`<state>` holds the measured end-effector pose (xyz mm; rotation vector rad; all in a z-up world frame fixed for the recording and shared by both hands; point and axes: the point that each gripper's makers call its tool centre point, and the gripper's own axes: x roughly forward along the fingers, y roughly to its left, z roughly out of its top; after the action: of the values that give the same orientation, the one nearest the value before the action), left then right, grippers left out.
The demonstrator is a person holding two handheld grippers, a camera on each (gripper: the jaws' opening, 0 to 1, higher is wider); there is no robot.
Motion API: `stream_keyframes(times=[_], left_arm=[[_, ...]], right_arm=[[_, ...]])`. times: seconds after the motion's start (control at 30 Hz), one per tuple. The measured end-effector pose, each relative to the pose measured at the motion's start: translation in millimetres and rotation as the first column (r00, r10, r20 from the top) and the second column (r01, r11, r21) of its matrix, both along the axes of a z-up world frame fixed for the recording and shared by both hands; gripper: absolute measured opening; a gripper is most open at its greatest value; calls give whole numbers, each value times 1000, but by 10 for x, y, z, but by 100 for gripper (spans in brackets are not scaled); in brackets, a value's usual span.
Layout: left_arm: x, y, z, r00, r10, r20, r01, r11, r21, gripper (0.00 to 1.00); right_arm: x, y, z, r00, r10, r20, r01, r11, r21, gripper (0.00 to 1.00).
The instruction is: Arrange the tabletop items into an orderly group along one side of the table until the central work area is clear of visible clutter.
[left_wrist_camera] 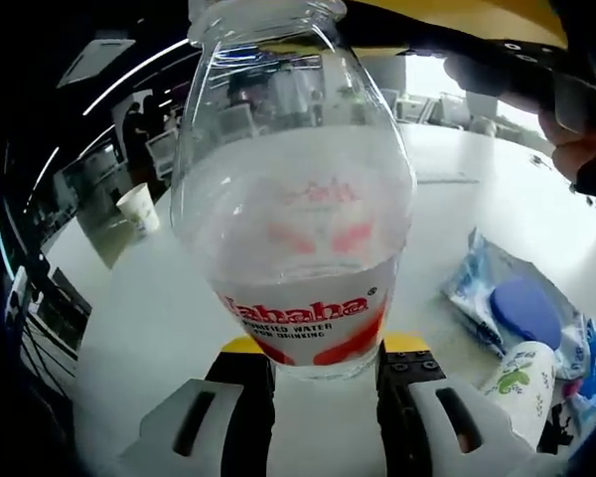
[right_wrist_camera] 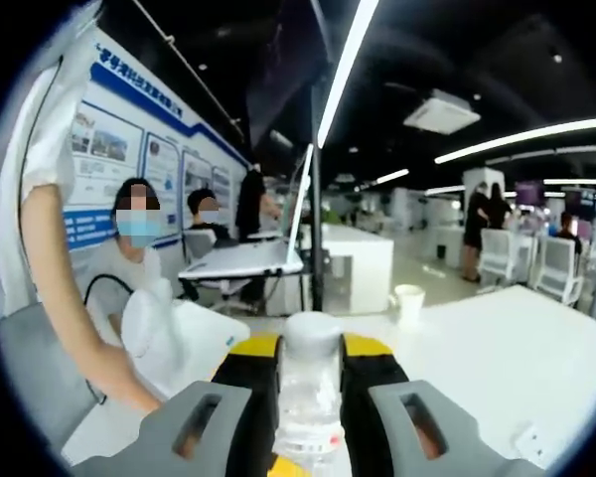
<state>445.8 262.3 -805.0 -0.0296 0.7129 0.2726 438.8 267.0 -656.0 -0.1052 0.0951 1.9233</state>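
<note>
Table (left_wrist_camera: pixel 159 328) lies below, white, with a wipes pack (left_wrist_camera: pixel 521 313) and paper cup (left_wrist_camera: pixel 139 211) well apart. Bottle (left_wrist_camera: pixel 293 199) hangs aloft: left gripper (left_wrist_camera: pixel 323 383) clamps its base, right gripper (right_wrist_camera: pixel 310 383) its neck. Uneven pull could twist it loose.

Office background behind the table
Two seated people (right_wrist_camera: pixel 129 268) face an open laptop (right_wrist_camera: pixel 253 243); wall posters (right_wrist_camera: pixel 144 164) hang behind, ceiling light strips (right_wrist_camera: pixel 348 60) overhead, white chairs (right_wrist_camera: pixel 497 256) far right.
</note>
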Motion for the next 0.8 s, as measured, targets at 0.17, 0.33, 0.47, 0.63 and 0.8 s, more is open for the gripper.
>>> stream_keyframes(times=[0.17,0.33,0.47,0.63,0.8], left_arm=[[20,7,-61,1000,9,-3,-9,1000,-11,35],[4,2,-117,1000,9,-9,-9,1000,-14,35],[8,-15,-142,1000,8,-4,-8,1000,-26,35],[3,-11,-182,1000,10,-10,-10,1000,-27,35],[11,-10,-172,1000,14,1,-14,1000,-22,35]], right_arm=[[-3,14,-56,1000,5,4,-5,1000,-5,18],[-2,12,-110,1000,9,1,-9,1000,-13,18],[-9,14,-139,1000,11,0,-11,1000,-16,18],[-18,4,-161,1000,21,-14,-22,1000,-14,18],[-18,-3,-157,1000,22,-11,-22,1000,-9,18]])
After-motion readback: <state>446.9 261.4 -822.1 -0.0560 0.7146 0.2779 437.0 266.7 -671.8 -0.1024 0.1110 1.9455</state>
